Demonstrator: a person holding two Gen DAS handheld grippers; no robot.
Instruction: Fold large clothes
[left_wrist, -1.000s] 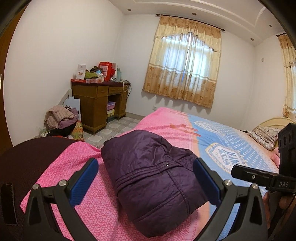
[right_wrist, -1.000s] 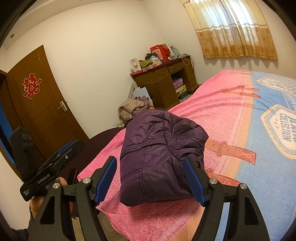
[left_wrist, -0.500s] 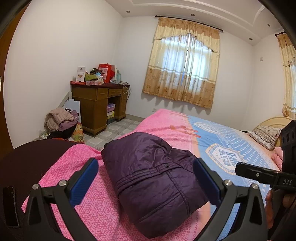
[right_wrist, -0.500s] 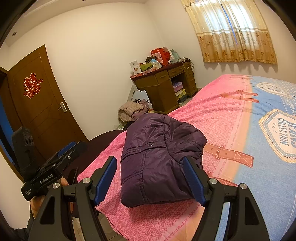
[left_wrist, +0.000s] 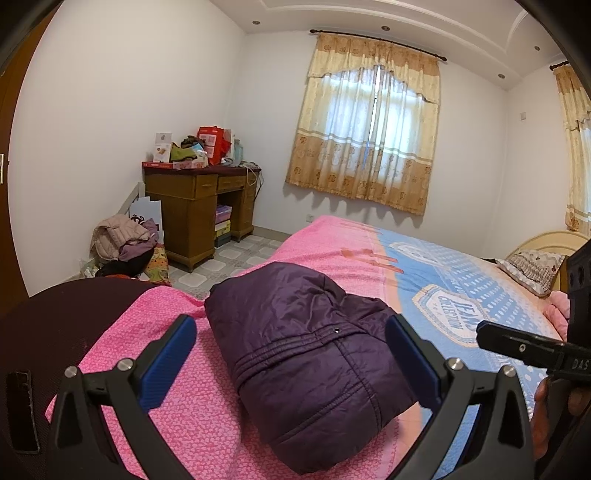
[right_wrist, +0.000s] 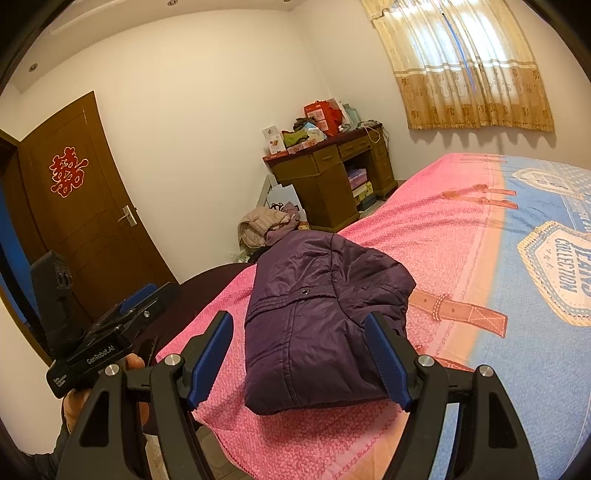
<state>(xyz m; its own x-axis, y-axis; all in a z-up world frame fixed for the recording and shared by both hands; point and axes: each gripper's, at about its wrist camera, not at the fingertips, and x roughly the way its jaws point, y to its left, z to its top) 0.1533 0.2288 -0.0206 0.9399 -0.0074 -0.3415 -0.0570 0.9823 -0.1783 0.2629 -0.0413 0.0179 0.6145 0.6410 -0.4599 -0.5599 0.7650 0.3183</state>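
Clearly both the left gripper (left_wrist: 291, 354) and right gripper (right_wrist: 301, 354) gape wide, empty, above the folded purple jacket (left_wrist: 310, 365).

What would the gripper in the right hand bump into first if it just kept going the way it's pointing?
Most likely the folded purple jacket on the bed. The right gripper stands open, tilted slightly downward, with the jacket framed between its fingers; how far off it lies is unclear.

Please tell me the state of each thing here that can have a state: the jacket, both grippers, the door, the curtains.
Purple jacket: folded into a bundle, lying on the bed, held by nothing.
Left gripper: open, empty.
Right gripper: open, empty.
Door: shut, as far as visible.
Curtains: drawn closed.
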